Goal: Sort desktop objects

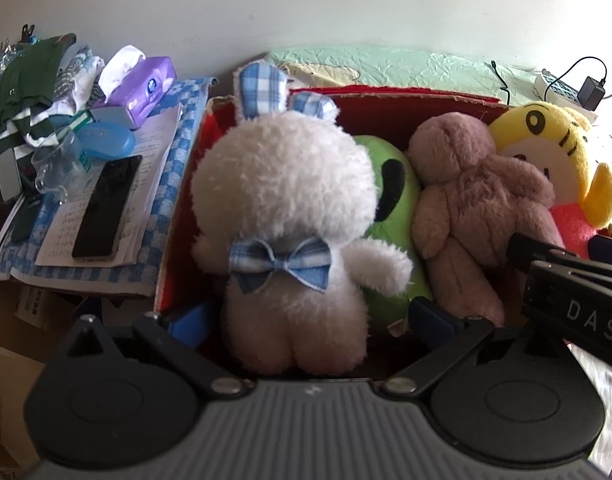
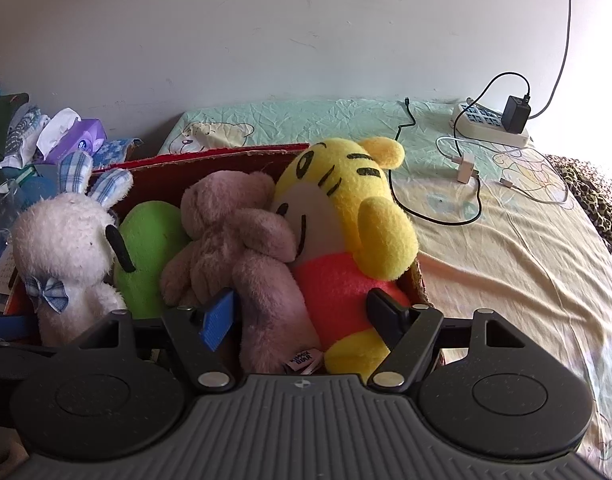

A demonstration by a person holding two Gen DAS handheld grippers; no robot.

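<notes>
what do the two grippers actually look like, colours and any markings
Both look alike: a grey ribbed body with a small logo, two round black discs at the sides, and black linkage arms on silver pivot pins. The left gripper and right gripper each have one blue finger and one darker finger. In the left wrist view, the right gripper's black side carries white letters "DAS". No cables or sleeves show.

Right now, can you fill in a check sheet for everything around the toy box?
Surface: crumpled pale bedsheet.
Job's things: white plush rabbit, green plush, mauve plush bear and yellow plush tiger side by side in red cardboard box.
Clutter: purple tissue pack, black phone on papers.
Grippers: left gripper open around rabbit; right gripper open.
Cables: black charger cable, white power strip.
Surroundings: white wall.
</notes>
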